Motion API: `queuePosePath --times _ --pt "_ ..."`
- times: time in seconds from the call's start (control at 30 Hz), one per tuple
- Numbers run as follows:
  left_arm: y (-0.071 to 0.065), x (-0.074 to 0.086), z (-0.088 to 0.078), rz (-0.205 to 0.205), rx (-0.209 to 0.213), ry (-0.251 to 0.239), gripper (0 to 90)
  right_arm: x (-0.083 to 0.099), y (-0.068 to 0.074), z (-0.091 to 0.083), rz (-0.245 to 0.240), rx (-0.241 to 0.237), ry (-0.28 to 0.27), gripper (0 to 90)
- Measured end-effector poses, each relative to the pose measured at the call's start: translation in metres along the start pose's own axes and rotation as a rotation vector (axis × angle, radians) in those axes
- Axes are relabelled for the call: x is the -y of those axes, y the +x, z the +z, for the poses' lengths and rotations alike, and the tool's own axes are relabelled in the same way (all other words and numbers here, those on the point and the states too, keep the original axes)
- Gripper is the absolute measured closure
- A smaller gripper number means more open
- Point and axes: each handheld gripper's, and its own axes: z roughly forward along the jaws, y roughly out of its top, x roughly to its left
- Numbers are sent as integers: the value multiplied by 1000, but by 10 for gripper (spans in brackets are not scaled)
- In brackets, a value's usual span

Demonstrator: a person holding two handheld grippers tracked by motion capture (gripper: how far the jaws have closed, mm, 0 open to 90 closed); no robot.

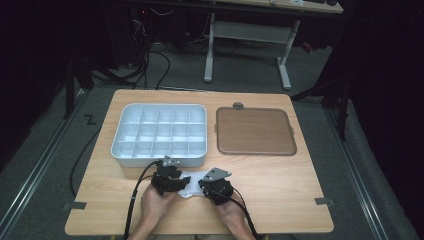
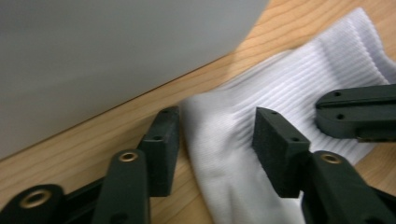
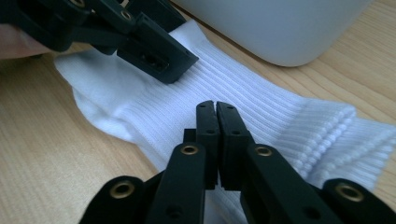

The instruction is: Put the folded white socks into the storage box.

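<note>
Wooden table on grey carpet, dark room behind

Lit table, dark surroundings, blurred close-ups.

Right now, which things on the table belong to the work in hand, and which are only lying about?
In the job:
- white ribbed cotton sock, flat on the wood
- left claw, jaws apart over the sock
- right claw, jaws shut together above the sock

Lying about:
- pale grey plastic tray with compartments
- brown flat square lid
- light wooden table
</note>
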Motion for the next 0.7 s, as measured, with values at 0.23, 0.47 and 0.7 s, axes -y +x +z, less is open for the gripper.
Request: queuePosePath --times 0.23,0.47,0.7 --pt "4 -2 -1 -37 23 -5 621 5 2 1 -10 -3 -26 900" --pt "5 -4 1 -92 70 34 767 9 3 0 0 -14 -40 900" --pt "5 -5 -5 -92 87 60 808 9 1 -2 11 -27 -35 900"
